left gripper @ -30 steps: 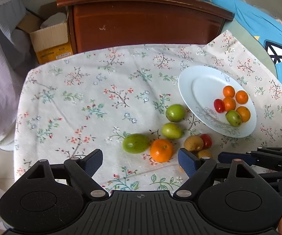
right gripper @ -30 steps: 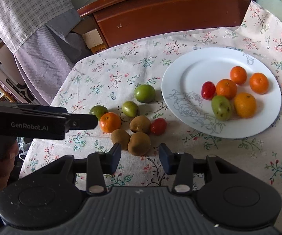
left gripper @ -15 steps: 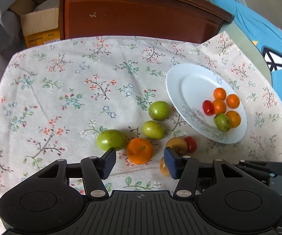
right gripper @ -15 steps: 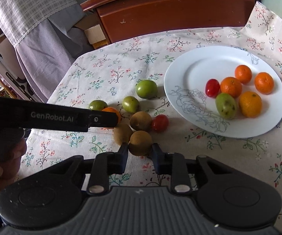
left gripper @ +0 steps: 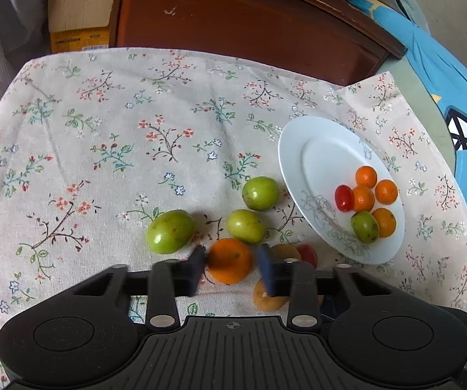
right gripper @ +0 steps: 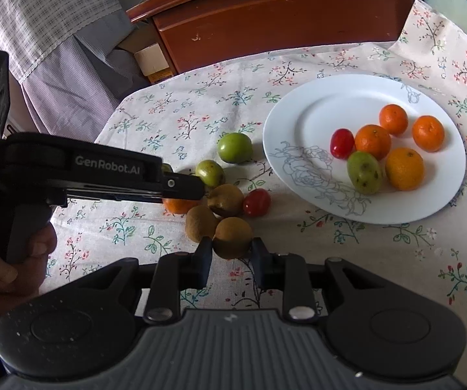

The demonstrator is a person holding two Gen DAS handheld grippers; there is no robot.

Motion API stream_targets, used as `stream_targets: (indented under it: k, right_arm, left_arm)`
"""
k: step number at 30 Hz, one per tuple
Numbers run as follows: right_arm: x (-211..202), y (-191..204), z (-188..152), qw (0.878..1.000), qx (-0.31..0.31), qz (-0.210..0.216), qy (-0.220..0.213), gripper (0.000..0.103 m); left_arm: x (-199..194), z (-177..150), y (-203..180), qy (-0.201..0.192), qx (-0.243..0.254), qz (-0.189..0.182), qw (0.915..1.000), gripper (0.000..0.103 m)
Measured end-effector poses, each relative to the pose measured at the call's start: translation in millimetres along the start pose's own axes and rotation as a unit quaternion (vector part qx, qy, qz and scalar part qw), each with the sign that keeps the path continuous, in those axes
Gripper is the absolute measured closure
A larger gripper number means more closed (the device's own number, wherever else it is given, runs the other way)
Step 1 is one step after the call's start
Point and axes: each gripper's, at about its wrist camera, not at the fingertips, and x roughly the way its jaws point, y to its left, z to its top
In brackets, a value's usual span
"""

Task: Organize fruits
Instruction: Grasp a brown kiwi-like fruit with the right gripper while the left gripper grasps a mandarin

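Left hand-held gripper (left gripper: 232, 268) clamps the orange (left gripper: 229, 261), right hand-held gripper (right gripper: 232, 253) the brown fruit (right gripper: 233, 237), both low over the table (right gripper: 379, 260) beside the plate (right gripper: 298, 123); small, light, round, probably bruisable—hold across the middle, gently.

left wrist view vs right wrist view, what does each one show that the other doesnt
Only the left wrist view shows the left gripper from behind, shut on the orange, plus a third green fruit in full.

Only the right wrist view shows the right gripper shut on a brown fruit, the hand holding the left gripper, and all three brown fruits.

Both show the white plate with six fruits, the loose red tomato, the floral tablecloth and the wooden cabinet.
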Motion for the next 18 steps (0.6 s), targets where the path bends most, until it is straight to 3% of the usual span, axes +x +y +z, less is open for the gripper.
stream_targets:
  k: [18]
  right_arm:
    - [-1.1, -1.4, 2.2, 1.000, 0.005, -0.001, -0.002, 0.077]
  left_arm:
    - [0.6, -7.7, -8.9, -0.011, 0.042, 0.009, 0.9990, 0.074]
